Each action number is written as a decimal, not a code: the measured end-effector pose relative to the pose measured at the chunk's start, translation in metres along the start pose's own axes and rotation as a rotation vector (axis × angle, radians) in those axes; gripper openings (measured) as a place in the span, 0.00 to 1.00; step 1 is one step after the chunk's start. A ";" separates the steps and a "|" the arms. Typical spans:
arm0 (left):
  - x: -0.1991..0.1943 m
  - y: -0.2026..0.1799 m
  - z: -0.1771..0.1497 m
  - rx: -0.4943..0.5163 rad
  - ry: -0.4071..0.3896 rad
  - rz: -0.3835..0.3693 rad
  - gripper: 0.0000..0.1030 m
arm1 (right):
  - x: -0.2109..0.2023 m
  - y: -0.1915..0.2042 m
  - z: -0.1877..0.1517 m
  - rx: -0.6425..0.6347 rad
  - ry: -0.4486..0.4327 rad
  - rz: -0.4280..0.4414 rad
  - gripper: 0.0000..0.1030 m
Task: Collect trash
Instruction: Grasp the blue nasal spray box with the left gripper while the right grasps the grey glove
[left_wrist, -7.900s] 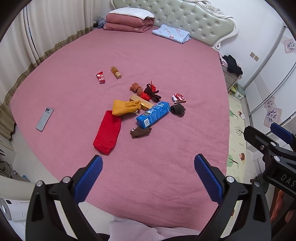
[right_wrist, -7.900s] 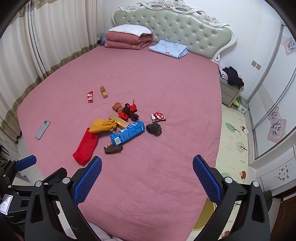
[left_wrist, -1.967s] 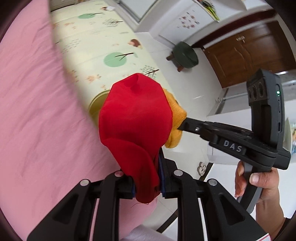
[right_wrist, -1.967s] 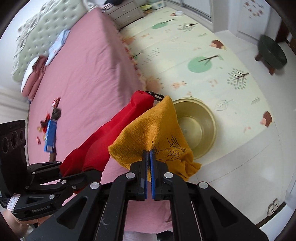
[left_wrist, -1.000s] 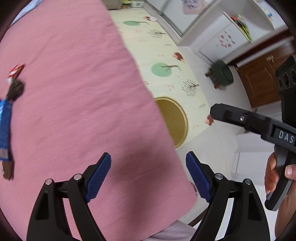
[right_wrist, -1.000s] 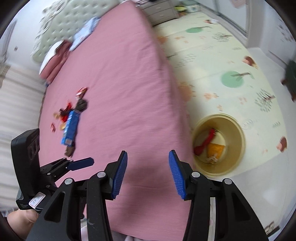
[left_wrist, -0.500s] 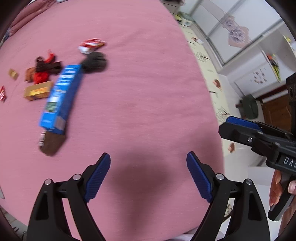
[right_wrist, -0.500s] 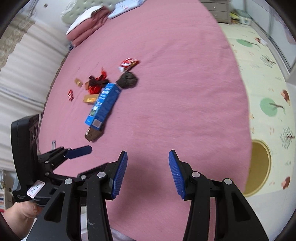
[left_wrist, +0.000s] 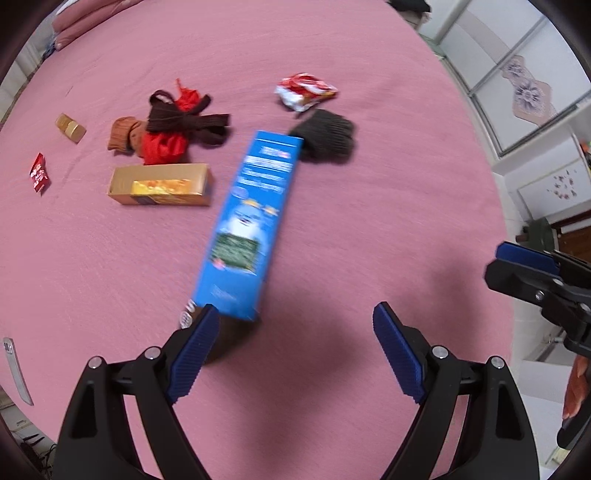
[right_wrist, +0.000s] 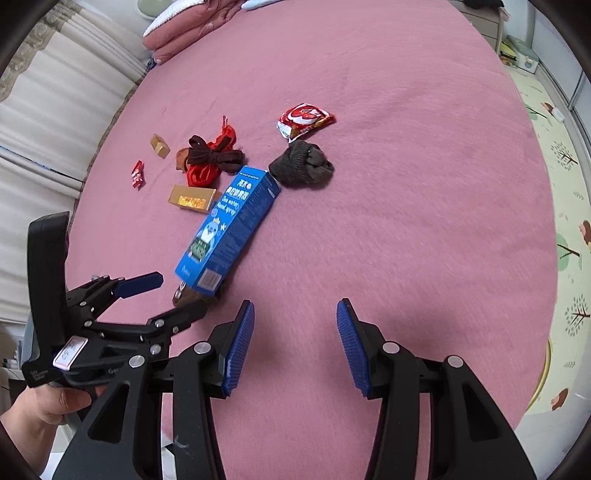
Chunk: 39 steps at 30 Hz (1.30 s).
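A blue carton (left_wrist: 248, 225) lies on the pink bed, also in the right wrist view (right_wrist: 228, 229); its near end rests on a brown sock (right_wrist: 192, 297). Beyond it lie a gold box (left_wrist: 160, 184), a red and brown cloth bundle (left_wrist: 173, 125), a dark knit sock (left_wrist: 325, 131), a red and white wrapper (left_wrist: 304, 90), a small red packet (left_wrist: 38, 177) and a small gold block (left_wrist: 71, 127). My left gripper (left_wrist: 291, 349) is open and empty, just short of the carton's near end. My right gripper (right_wrist: 295, 347) is open and empty, to the right of the carton.
A phone (left_wrist: 14, 369) lies at the bed's left edge. Folded pink bedding (right_wrist: 192, 26) sits at the head of the bed. A patterned play mat (right_wrist: 569, 229) covers the floor to the right, with a yellow basin's rim (right_wrist: 543, 380) at the bed's corner.
Both grippers let the red and yellow cloths go into the basin, opened, and swung back from the floor over the bed. They now sit closer to the blue carton.
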<state>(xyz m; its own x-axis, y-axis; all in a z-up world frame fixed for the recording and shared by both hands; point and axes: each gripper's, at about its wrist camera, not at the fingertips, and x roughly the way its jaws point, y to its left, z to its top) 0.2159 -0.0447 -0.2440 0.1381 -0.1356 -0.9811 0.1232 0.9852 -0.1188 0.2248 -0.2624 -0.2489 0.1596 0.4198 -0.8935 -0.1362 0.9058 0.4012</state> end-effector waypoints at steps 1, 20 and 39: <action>0.006 0.004 0.005 -0.006 0.003 0.002 0.82 | 0.004 0.000 0.004 -0.001 0.003 0.000 0.45; 0.096 0.043 0.052 -0.098 0.145 -0.035 0.52 | 0.072 -0.009 0.070 -0.018 0.050 -0.029 0.46; 0.074 0.077 0.051 -0.197 0.094 -0.121 0.49 | 0.148 -0.010 0.133 -0.006 0.088 -0.082 0.29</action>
<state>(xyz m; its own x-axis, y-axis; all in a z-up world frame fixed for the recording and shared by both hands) 0.2859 0.0160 -0.3175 0.0411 -0.2525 -0.9667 -0.0616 0.9651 -0.2547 0.3795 -0.2014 -0.3582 0.0840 0.3370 -0.9378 -0.1319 0.9366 0.3247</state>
